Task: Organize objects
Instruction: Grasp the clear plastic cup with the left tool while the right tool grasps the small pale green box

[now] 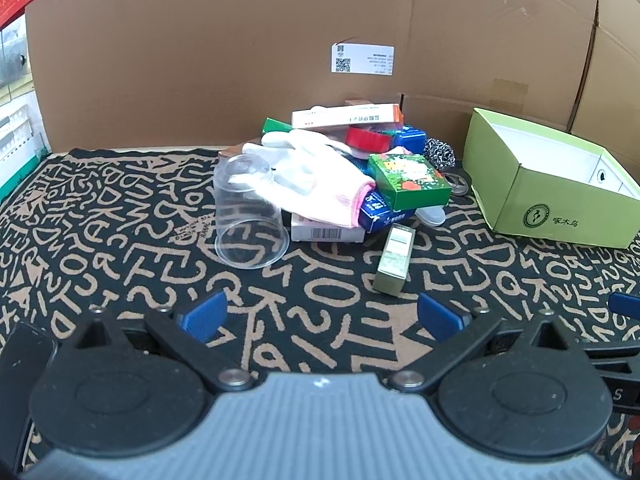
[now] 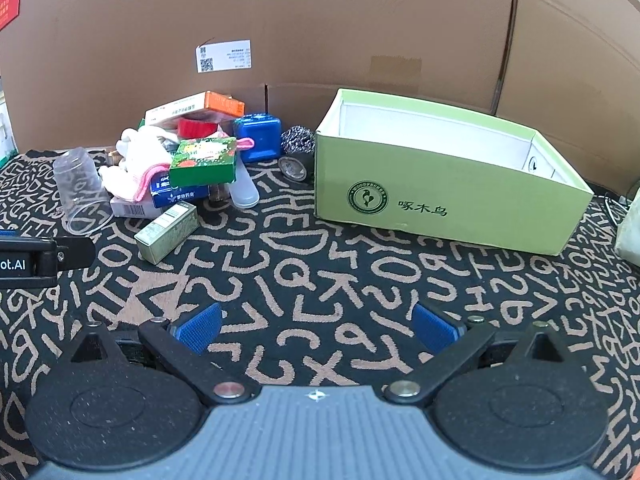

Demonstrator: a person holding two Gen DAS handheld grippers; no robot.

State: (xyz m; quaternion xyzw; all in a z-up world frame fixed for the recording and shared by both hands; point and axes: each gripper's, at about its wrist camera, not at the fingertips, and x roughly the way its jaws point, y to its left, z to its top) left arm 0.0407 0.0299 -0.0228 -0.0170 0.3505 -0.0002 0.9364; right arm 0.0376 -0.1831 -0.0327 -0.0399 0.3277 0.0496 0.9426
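The left claw (image 1: 322,314) is held spread wide, with nothing between its blue pads, above the patterned surface (image 1: 120,240). The right claw (image 2: 316,326) is likewise spread and empty, and is held beside the left one.

Just ahead of the left claw, a small olive carton (image 1: 394,260) is seen lying apart from the heap, nearest to either claw. Beyond it, the pile (image 1: 340,168) is found untouched: a clear plastic cup (image 1: 250,216) lying on its side at the left edge, a white glove (image 1: 308,172) draped over several flat cartons, a green box (image 1: 410,180) resting on top, a red item and a blue tin behind, and a steel scourer (image 1: 438,152) at the right edge.

To the right of the pile, the green open box (image 2: 440,196) is set on the surface, well apart from the olive carton. As far as its visible interior shows, nothing has been placed inside.

The task is therefore judged barely begun, if at all: every object is left to be moved, and no item is yet gripped.
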